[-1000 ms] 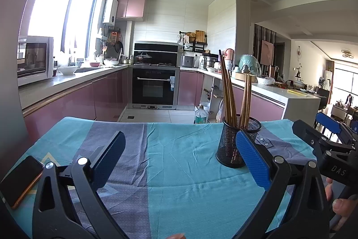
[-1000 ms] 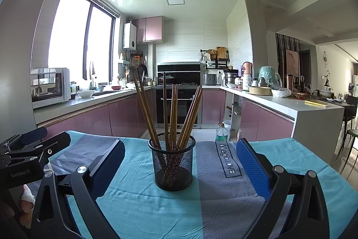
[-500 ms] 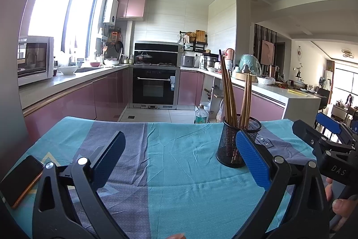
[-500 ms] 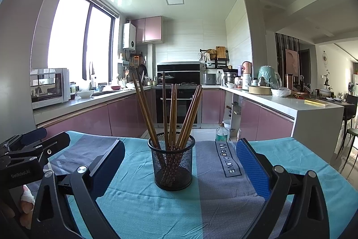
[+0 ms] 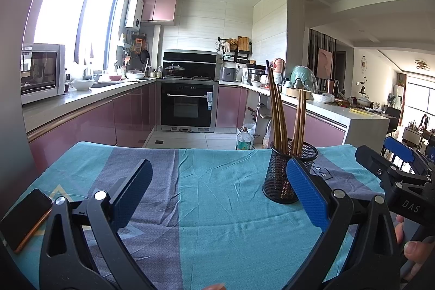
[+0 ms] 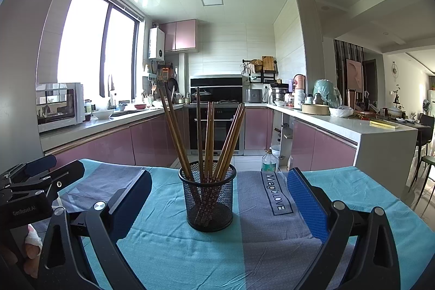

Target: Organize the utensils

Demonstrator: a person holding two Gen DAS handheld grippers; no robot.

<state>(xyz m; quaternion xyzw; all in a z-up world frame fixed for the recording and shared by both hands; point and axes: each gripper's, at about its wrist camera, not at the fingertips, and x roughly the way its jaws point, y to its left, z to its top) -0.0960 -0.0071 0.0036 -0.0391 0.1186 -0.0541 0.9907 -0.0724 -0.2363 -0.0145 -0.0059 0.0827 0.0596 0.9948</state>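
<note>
At the far left of the table a phone (image 5: 23,219) is seen lying on the teal cloth (image 5: 217,195). The left gripper (image 5: 217,195) is held wide open over bare cloth, nothing gripped. Further right, the mesh holder (image 6: 207,195) stands upright with the chopsticks (image 6: 206,132) gathered inside, centred before the right gripper (image 6: 217,197), likewise spread wide and empty. The sorting is judged finished or nearly so; only a check for strays is called for next
</note>
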